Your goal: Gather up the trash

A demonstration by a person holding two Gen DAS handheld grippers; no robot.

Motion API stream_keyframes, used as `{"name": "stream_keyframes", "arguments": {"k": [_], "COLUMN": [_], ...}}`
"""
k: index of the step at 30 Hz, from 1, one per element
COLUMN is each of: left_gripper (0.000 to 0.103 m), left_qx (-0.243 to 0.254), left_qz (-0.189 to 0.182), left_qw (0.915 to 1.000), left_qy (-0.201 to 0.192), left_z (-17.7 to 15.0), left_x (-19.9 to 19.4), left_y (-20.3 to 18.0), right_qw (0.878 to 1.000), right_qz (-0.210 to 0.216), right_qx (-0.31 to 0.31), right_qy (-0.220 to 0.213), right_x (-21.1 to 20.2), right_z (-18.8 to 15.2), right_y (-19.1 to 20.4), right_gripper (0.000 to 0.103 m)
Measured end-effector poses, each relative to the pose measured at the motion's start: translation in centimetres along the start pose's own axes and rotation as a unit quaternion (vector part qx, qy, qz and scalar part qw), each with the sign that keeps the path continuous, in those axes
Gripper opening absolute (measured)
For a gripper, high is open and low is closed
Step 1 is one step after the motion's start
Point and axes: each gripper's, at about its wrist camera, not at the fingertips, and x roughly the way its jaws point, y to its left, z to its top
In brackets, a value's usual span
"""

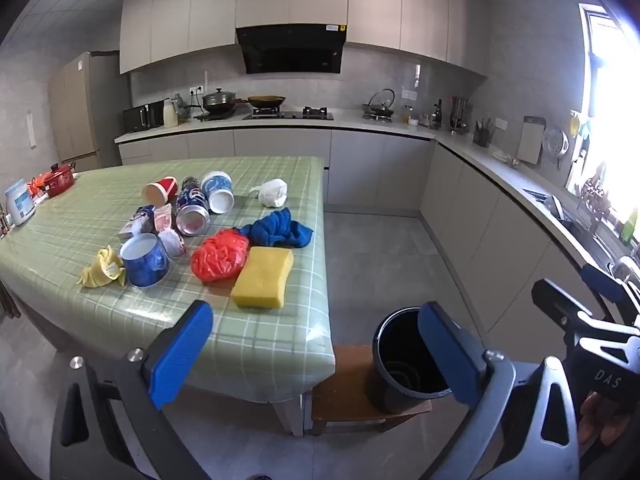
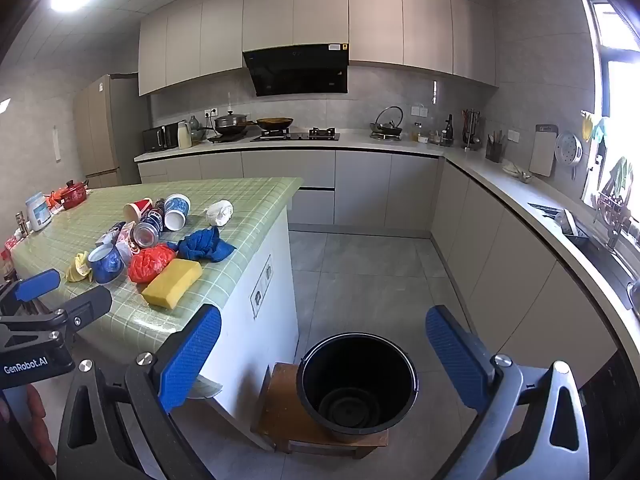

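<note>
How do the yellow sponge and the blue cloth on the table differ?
The yellow sponge is a flat block with straight edges; the blue cloth is a crumpled heap with folds. The sponge lies nearer the table's front edge, the cloth behind it, farther in. The sponge touches the red plastic bag along its side; the cloth only meets the bag's far end. Both lie loose on the green checked table, untouched by either gripper.

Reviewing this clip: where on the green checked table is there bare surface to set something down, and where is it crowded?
Bare: the near corner of the green checked table, in front of the yellow sponge, and the far end behind the white crumpled bag. Crowded: the middle, around the overturned paper cups, soda can and red plastic bag.
</note>
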Motion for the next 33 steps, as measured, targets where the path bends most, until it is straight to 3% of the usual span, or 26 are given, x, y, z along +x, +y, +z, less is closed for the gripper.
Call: {"name": "stream_keyframes", "arguments": {"k": [33], "left_gripper": [0.103], "left_qx": [0.004], "left_qz": [0.005], "left_qw": [1.0000], "left_qy": [0.003], "left_z": [-0.7], "left_x": [0.4], "left_y": [0.5], "right_qw": [1.000], "right_qz": [0.000], "right_qx": [-0.003], "right_qy": [0.002], "right_x": [0.1], "right_z": [0.0], "right_y": [0.2], "right_gripper": [0.103]}}
